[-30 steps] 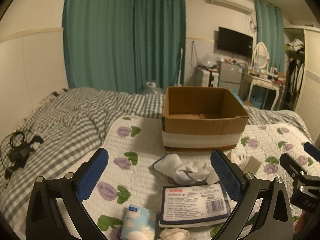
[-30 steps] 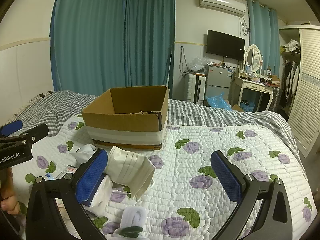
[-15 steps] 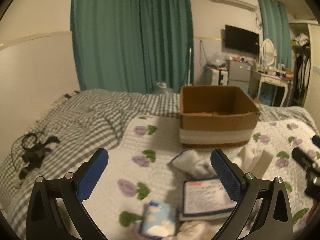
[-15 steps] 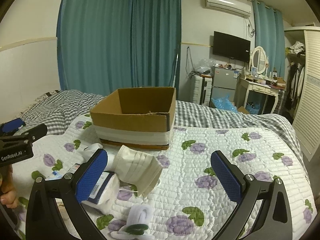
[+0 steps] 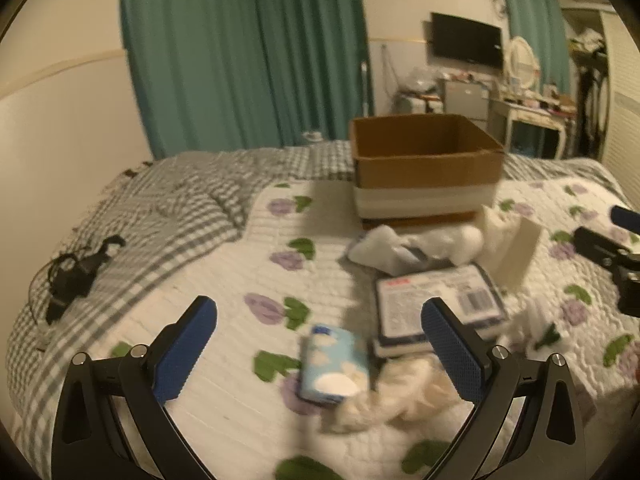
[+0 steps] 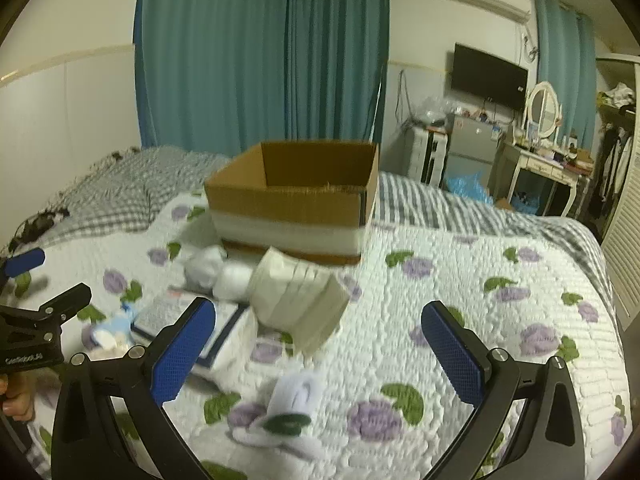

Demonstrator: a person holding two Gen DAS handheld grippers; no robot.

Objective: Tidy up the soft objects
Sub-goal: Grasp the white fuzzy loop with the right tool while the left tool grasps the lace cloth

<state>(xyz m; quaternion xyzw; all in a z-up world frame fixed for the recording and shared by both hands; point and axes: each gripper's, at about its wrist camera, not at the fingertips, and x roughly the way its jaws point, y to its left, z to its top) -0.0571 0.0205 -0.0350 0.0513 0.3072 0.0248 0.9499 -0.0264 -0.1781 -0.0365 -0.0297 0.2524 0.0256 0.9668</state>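
An open cardboard box (image 5: 426, 168) (image 6: 296, 204) stands on the quilted bed. In front of it lie soft items: white socks (image 5: 394, 248) (image 6: 214, 270), a cream folded cloth (image 5: 514, 246) (image 6: 300, 300), a flat pack with a printed label (image 5: 438, 300) (image 6: 188, 320), a light blue tissue pack (image 5: 334, 364) (image 6: 114, 326), a cream bundle (image 5: 394, 392), and a white sock with a green mark (image 6: 286, 408). My left gripper (image 5: 319, 350) is open above the tissue pack. My right gripper (image 6: 318, 350) is open above the white sock.
A black cable bundle (image 5: 76, 276) lies on the checked blanket (image 5: 168, 208) at the left. Green curtains (image 5: 244, 52), a TV (image 6: 488, 76), a dressing table (image 6: 544, 168) and a wardrobe (image 6: 624, 240) stand beyond the bed.
Both grippers have drawn back and swung right, so the box and the pile sit further off. The tissue pack now lies between the left fingers. Both stay open.
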